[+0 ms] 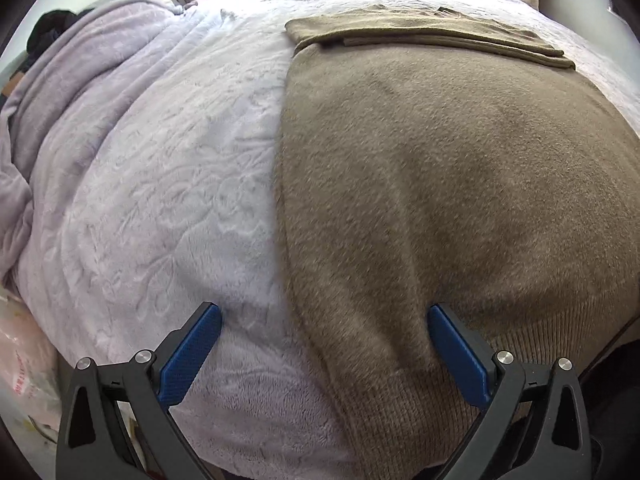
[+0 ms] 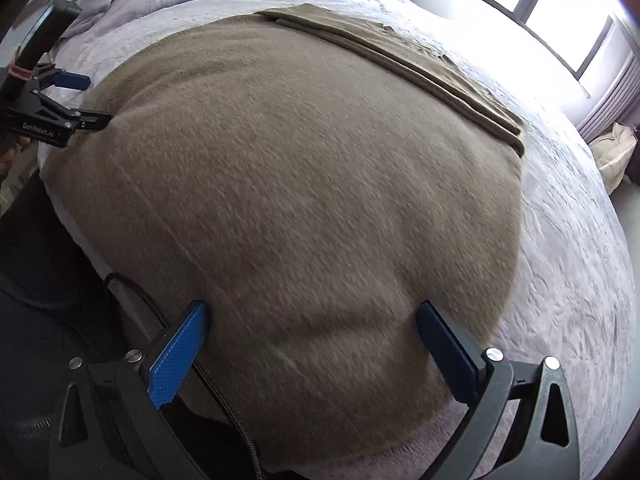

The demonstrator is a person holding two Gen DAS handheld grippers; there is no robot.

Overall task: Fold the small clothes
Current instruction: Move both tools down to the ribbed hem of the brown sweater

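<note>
Blue-padded fingers of my left gripper [image 1: 324, 316] stood wide apart closest to the lens, holding nothing. Its left pad [image 1: 188, 356] hung over the pale lilac embossed plush bedspread [image 1: 160, 184], while its right pad [image 1: 460, 356] sat over the olive-brown knitted sweater [image 1: 440, 184], close to the ribbed hem. I could see the sweater's left edge running between the two fingers, so the gripper straddled that edge. Further left, a rumpled lilac fleece blanket [image 1: 60, 100] was heaped at the bed's side.

The sweater lay spread flat on the bed, and along its far end narrow bands of the same knit [image 1: 440, 36] were folded across the body.

On the right wrist view, my left gripper [image 2: 96, 98] showed at the far left, over the sweater's edge. My right gripper [image 2: 312, 316] was likewise fully open and empty, both pads over the sweater [image 2: 300, 180] near its lower hem. A black braided cable [image 2: 224, 396] ran beneath its left finger. Bright windows [image 2: 560, 12] glared at the far right.
</note>
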